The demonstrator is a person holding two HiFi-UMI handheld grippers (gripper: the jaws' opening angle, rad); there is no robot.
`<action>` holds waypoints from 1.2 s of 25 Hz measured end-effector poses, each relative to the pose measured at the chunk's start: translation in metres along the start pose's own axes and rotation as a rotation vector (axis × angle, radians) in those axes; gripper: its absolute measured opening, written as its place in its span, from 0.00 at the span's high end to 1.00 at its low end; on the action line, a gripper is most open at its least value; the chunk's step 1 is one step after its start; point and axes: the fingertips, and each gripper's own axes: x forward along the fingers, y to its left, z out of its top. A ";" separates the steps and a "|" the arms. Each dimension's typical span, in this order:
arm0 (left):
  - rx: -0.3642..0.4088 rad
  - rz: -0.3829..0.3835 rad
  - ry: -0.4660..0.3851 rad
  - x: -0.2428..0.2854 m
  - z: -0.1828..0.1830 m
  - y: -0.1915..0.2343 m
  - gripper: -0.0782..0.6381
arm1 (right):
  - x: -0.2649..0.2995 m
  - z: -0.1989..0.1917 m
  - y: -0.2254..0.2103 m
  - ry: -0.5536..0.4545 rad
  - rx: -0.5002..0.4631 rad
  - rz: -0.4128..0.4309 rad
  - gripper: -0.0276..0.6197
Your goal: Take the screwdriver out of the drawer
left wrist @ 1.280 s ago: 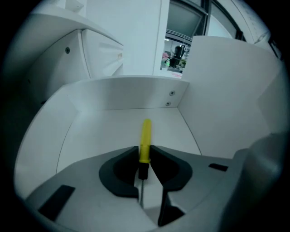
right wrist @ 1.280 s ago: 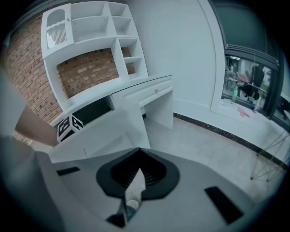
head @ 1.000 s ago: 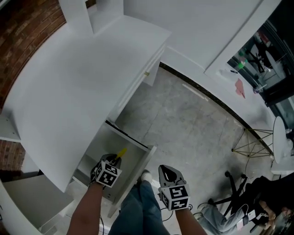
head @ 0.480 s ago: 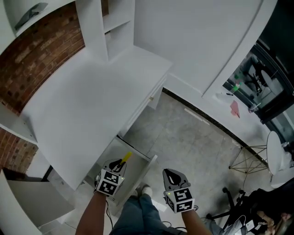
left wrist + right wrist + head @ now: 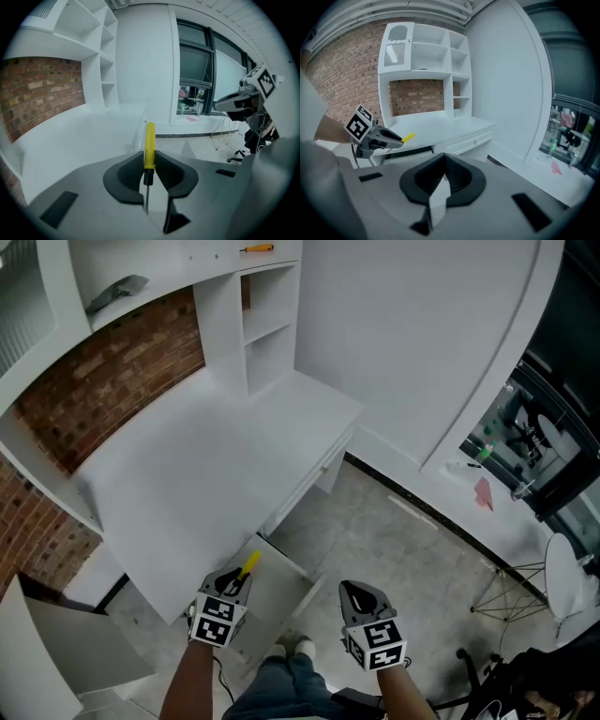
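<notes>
My left gripper (image 5: 234, 583) is shut on a screwdriver (image 5: 248, 563) with a yellow handle. The handle sticks forward past the jaws and the thin metal shaft (image 5: 146, 194) points back toward the camera. It hangs over the open white drawer (image 5: 286, 579), beside the front edge of the desk (image 5: 206, 465). In the left gripper view the screwdriver's (image 5: 149, 145) black collar sits pinched between the dark pads. My right gripper (image 5: 361, 598) is to the right over the floor, shut, with nothing in it (image 5: 443, 176). The right gripper view shows the left gripper (image 5: 377, 136) with the yellow handle (image 5: 408, 137).
A white shelf unit (image 5: 267, 315) stands on the desk against a brick wall (image 5: 112, 381). A second small screwdriver (image 5: 255, 248) lies on its top. The person's shoes (image 5: 291, 649) are below the drawer. A wire-legged stool (image 5: 511, 592) and a chair (image 5: 497, 681) stand at the right.
Both grippers have risen. The left one has lifted the screwdriver up out of the drawer to desk-edge height. The head view has tilted up, so the shelves and brick wall now show.
</notes>
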 end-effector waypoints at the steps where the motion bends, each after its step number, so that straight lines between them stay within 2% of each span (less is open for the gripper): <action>1: -0.001 0.016 0.001 -0.005 -0.001 0.009 0.78 | 0.003 0.003 0.003 -0.008 -0.002 0.005 0.94; 7: -0.026 0.142 0.045 -0.027 -0.017 0.077 0.78 | 0.015 0.015 0.025 -0.005 -0.023 0.045 0.94; 12: -0.056 0.221 0.139 -0.028 -0.043 0.131 0.77 | 0.022 0.020 0.042 -0.003 -0.063 0.072 0.94; 15: -0.076 0.248 0.198 -0.019 -0.061 0.152 0.77 | 0.024 0.013 0.050 0.033 -0.077 0.082 0.94; 22: -0.117 0.240 0.281 -0.002 -0.086 0.164 0.77 | 0.031 0.008 0.049 0.060 -0.082 0.069 0.94; 28: -0.140 0.257 0.278 0.001 -0.088 0.166 0.75 | 0.034 0.013 0.045 0.057 -0.093 0.062 0.94; 29: -0.144 0.256 0.274 0.000 -0.087 0.167 0.72 | 0.034 0.015 0.046 0.056 -0.096 0.063 0.94; 30: -0.149 0.254 0.267 -0.001 -0.086 0.168 0.64 | 0.034 0.017 0.046 0.053 -0.099 0.066 0.94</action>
